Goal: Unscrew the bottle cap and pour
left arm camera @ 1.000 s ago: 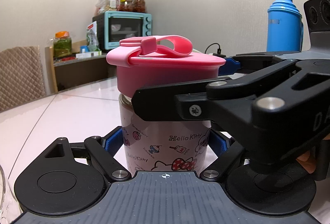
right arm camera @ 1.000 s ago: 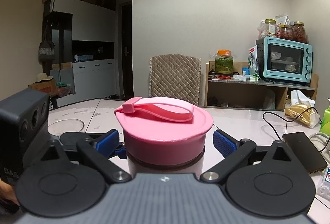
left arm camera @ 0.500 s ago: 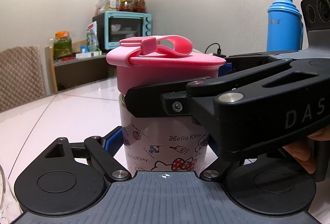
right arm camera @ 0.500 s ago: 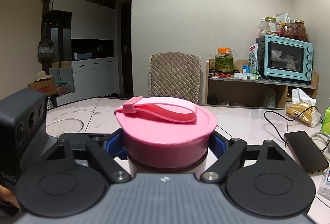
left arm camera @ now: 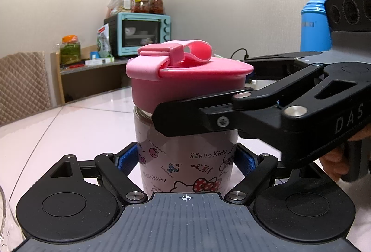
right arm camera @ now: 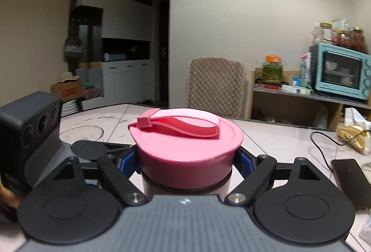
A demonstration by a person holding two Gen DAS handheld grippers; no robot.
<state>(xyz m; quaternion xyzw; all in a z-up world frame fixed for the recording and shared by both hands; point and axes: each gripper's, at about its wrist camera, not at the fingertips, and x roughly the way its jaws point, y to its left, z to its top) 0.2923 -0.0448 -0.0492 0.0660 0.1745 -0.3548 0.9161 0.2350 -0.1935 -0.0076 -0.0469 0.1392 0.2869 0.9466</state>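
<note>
A Hello Kitty bottle [left arm camera: 185, 159] with a wide pink cap [left arm camera: 187, 80] and a pink strap loop stands upright on the pale table. My left gripper [left arm camera: 186, 159] is shut on the bottle's body, blue pads against both sides. My right gripper [right arm camera: 186, 161] is shut on the pink cap [right arm camera: 185, 147], blue pads pressed to its sides. In the left wrist view the right gripper's black finger [left arm camera: 208, 117] crosses in front of the bottle just under the cap. The cap sits tilted a little on the bottle.
A glass bowl [right arm camera: 81, 133] sits on the table to the left. A black phone [right arm camera: 350, 173] and cable lie at the right. A blue thermos [left arm camera: 315, 24] stands behind the right gripper. A chair [right arm camera: 215, 87] and a shelf with a teal oven [right arm camera: 340, 71] are beyond the table.
My right gripper closed onto the pink cap and has turned it; the strap loop and cap have rotated. The right wrist view has swung and is blurred. The left gripper holds still.
</note>
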